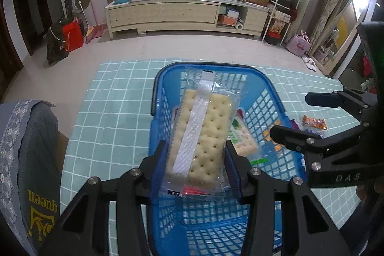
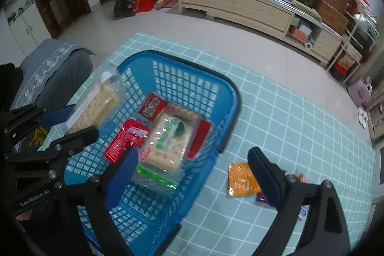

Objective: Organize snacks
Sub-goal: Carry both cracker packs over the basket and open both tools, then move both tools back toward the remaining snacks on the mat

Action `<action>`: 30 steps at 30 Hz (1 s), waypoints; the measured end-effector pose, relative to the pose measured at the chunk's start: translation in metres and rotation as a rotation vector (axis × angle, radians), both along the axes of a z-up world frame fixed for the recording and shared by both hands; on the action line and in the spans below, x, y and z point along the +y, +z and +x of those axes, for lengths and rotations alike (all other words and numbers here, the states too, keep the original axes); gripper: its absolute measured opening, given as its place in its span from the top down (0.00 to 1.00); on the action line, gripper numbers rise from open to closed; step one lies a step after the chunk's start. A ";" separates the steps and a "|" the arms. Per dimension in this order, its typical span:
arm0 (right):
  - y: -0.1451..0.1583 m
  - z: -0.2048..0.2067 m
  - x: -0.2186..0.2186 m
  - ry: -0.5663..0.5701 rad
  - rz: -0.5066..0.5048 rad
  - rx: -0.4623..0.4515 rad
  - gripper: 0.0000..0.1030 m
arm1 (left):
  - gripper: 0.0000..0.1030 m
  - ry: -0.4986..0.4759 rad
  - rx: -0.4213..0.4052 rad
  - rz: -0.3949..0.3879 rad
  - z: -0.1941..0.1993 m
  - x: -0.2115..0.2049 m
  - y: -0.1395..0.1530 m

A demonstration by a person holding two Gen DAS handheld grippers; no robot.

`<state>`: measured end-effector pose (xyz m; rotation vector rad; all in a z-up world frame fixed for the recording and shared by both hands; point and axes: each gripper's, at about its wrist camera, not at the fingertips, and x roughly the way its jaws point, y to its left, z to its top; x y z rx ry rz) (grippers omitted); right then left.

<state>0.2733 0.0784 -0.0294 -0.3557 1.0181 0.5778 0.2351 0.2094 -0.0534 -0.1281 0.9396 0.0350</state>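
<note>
blue pads of the left gripper (image 1: 195,168) clench a clear-wrapped cracker pack (image 1: 200,133) above the blue lattice plastic basket (image 1: 165,92); the right gripper (image 2: 193,174), gaping and empty, straddles its rim. inside lie a green-labelled cracker pack (image 2: 168,143) and red sachets (image 2: 124,139). teal checked tablecloth (image 1: 115,97), "queen" on grey fabric (image 1: 40,205), beige tile floor (image 1: 192,47), cream tv cabinet (image 1: 182,13).

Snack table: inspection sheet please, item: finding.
Surface: teal checked cloth, mostly bare.
Job's things: blue basket holds a green-label cracker pack and red packets; orange packet and others lie on the cloth beside it.
Clutter: nothing seen.
Grippers: left gripper shut on clear cracker pack above the basket; right gripper open, empty.
Cables: nothing seen.
Surroundings: low cabinet, grey chair cover, tiled floor.
</note>
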 end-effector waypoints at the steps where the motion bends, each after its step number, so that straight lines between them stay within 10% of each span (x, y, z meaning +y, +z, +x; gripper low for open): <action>1: 0.001 0.001 -0.004 -0.012 0.002 0.002 0.08 | 0.57 -0.005 -0.001 0.001 0.000 -0.003 0.001; 27: -0.012 0.018 -0.078 -0.155 0.080 0.010 0.08 | 0.57 -0.083 0.064 0.047 0.059 -0.062 -0.028; 30: -0.015 0.019 -0.079 -0.154 0.092 0.023 0.08 | 0.46 -0.085 0.050 0.040 0.061 -0.061 -0.028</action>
